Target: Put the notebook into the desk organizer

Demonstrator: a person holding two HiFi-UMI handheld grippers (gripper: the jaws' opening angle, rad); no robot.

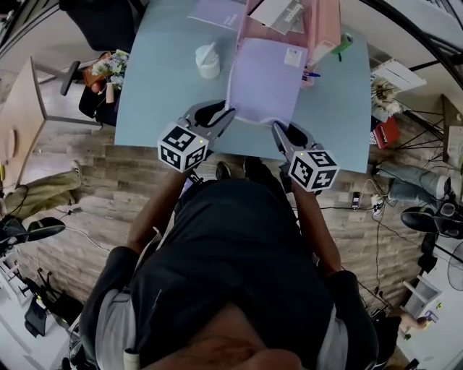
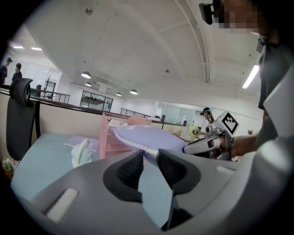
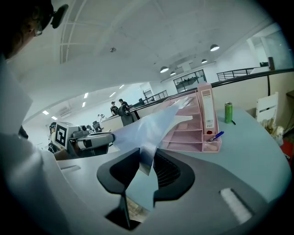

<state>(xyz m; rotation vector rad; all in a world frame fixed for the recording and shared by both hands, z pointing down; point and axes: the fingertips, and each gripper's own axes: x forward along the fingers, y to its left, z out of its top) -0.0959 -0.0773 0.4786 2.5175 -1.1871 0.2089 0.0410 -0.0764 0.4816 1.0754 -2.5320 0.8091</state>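
Observation:
I hold a lavender spiral notebook by its near edge above the pale blue table. My left gripper is shut on its near left corner, at the spiral binding. On the near right corner my right gripper is also shut. The notebook's far end reaches the pink desk organizer at the table's back. In the left gripper view the notebook lies against the organizer. The right gripper view shows the notebook's cover rising from the jaws toward the organizer.
A white object stands left of the notebook. A green can and a blue pen sit by the organizer's right side. Another lavender book lies at the back. The table's near edge is just below both grippers.

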